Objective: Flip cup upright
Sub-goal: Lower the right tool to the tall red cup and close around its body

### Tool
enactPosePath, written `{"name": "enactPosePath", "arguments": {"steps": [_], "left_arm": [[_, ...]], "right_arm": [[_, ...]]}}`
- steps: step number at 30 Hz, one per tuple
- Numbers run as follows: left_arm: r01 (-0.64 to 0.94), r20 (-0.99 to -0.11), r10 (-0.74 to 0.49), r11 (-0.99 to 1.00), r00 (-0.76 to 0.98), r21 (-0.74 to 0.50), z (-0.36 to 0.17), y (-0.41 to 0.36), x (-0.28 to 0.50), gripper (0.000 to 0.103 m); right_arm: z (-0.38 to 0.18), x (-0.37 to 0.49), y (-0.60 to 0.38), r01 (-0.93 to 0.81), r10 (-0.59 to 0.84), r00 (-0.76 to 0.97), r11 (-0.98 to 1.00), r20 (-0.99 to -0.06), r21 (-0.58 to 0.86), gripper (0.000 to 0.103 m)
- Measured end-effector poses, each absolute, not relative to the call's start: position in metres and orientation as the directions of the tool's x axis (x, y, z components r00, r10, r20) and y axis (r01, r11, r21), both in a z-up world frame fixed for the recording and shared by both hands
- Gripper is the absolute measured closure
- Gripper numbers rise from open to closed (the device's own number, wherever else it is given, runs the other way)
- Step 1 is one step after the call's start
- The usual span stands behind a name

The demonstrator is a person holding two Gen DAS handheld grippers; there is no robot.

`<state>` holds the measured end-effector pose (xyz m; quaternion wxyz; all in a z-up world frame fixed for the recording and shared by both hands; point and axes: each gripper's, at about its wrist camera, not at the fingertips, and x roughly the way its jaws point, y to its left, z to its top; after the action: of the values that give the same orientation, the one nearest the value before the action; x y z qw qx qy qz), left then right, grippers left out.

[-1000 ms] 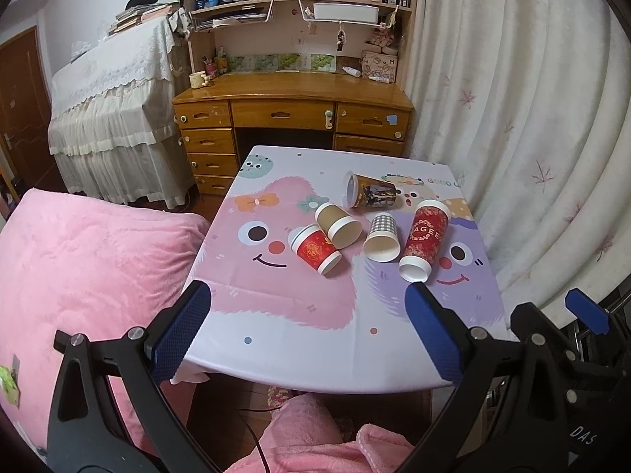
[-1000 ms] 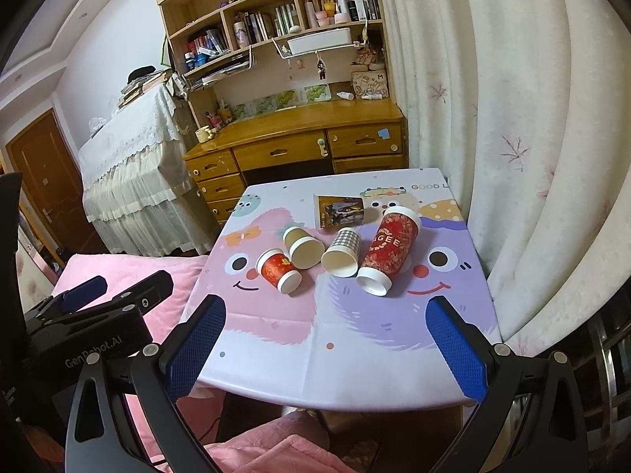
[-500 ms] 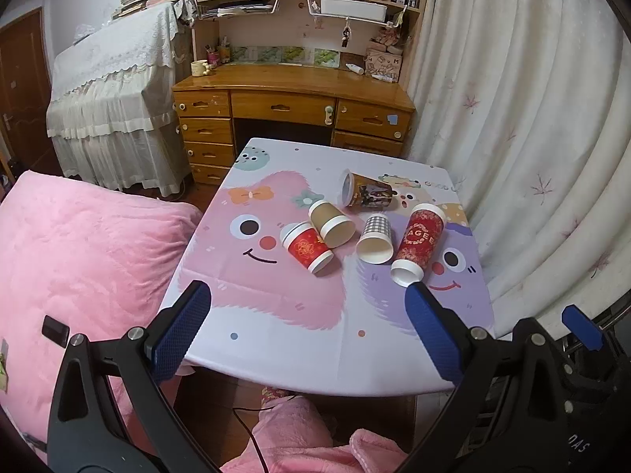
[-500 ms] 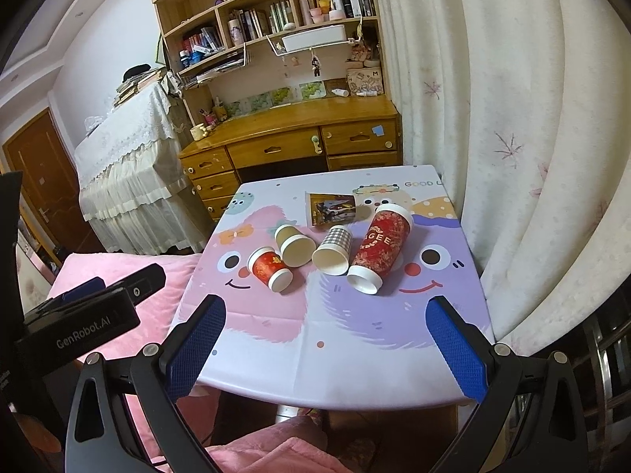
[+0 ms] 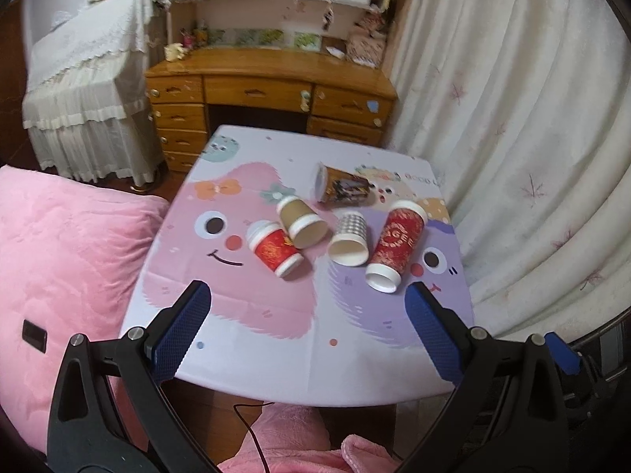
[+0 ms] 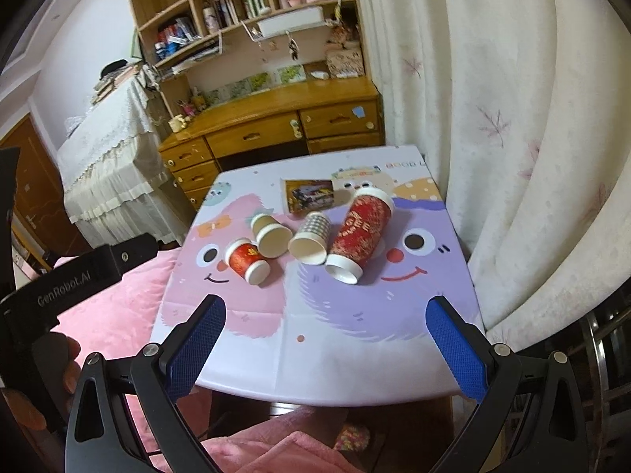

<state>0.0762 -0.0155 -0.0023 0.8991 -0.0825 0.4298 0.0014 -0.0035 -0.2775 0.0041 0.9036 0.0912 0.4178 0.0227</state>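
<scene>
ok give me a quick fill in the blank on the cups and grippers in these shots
1. The number of cups lying on the table is ____.
2. The tall red cup lies nearest the ____ at the table's side.
3. The checkered cup has its open mouth turned ____ the camera.
4. The left gripper and right gripper both have jaws that are ____.

Missing words: five; curtain; toward; open

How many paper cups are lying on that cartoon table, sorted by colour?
Red paper cups: 2, a short red cup with white rims and a tall red cup with gold lettering.
Plain brown paper cup: 1.
Grey checked paper cup: 1.
Dark picture-printed paper cup: 1.
Total: 5 cups, all on their sides.
</scene>
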Motion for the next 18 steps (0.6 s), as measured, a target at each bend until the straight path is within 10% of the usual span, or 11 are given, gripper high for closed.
{"name": "enactPosePath", "arguments": {"steps": [18], "left_arm": [[0.119,-0.95,-0.165,0.983,0.267,-0.137,-0.112,-0.136,0.294,0.005]], "right_arm": [[-0.16,0.108,-0.368,0.315,0.207,0.146,0.917,-0.967,0.244,0.0]]}}
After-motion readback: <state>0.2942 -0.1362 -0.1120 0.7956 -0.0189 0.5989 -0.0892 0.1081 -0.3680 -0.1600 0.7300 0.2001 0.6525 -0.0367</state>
